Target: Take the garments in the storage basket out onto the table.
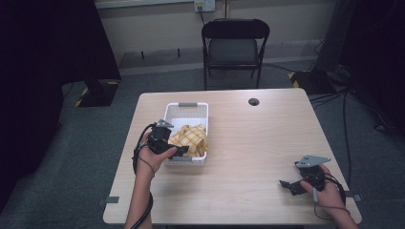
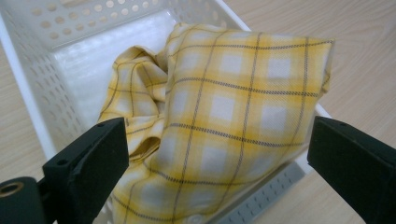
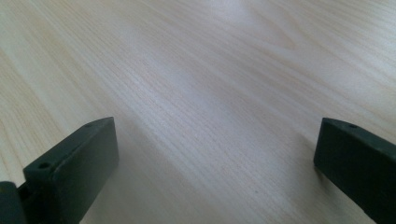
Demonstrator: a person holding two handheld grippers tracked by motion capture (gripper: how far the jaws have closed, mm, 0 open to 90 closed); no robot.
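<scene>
A yellow plaid cloth [image 2: 224, 116] is seen bunched in the white perforated basket [image 1: 177, 110] on the wooden table [image 1: 258, 143]. The left gripper [image 2: 217, 154] is held at it, jaws spread; the right gripper [image 3: 215, 154] is held over bare tabletop, jaws spread

Left gripper [image 1: 177, 150] jaws spread wide, forearm reaching forward; right gripper [image 1: 288, 185] jaws wide, hand low, pointing left.
</scene>
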